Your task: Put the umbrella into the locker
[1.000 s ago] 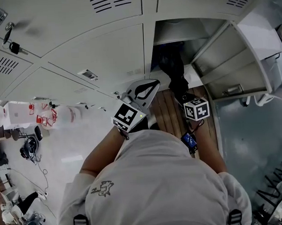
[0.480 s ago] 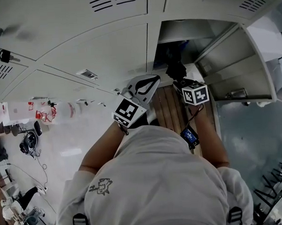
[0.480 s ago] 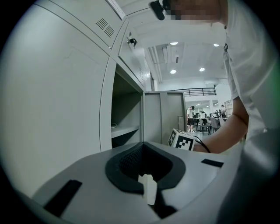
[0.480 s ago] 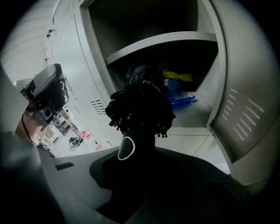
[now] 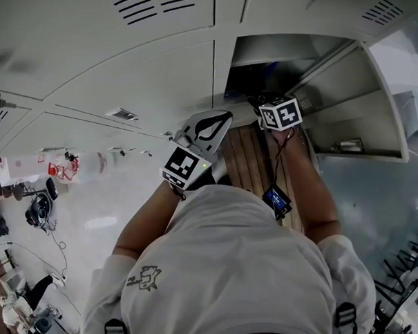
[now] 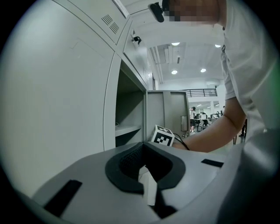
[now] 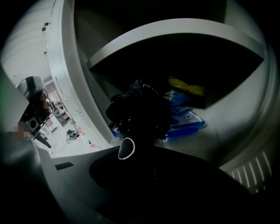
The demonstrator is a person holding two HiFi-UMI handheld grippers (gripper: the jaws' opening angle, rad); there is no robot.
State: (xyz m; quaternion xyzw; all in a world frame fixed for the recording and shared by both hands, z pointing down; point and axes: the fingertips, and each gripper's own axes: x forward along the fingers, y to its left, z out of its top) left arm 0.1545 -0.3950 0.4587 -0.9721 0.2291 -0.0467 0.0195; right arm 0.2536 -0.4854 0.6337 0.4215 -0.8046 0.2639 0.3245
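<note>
The black folded umbrella (image 7: 138, 111) sticks out ahead of my right gripper (image 7: 144, 148), inside the open locker (image 5: 294, 48). It hangs over a blue packet (image 7: 188, 118) on the locker floor. The jaws have just been opening a little, and the umbrella is still between them, dark and hard to make out. In the head view my right gripper (image 5: 265, 101) reaches into the locker mouth, its marker cube at the sill. My left gripper (image 5: 210, 125) hovers left of the opening with its jaws together and nothing in them. The left gripper view shows the left gripper (image 6: 146, 162) pointing level along the locker fronts.
The locker door (image 5: 352, 115) stands swung open to the right. A shelf (image 7: 175, 30) spans the compartment above the umbrella, and a yellow item (image 7: 186, 85) lies at the back. Shut locker doors (image 5: 122, 70) fill the left. Wooden slats (image 5: 253, 154) lie below the opening.
My right gripper has moved up the picture into the locker, carrying the umbrella inside with it. The left gripper has stayed almost where it was.
</note>
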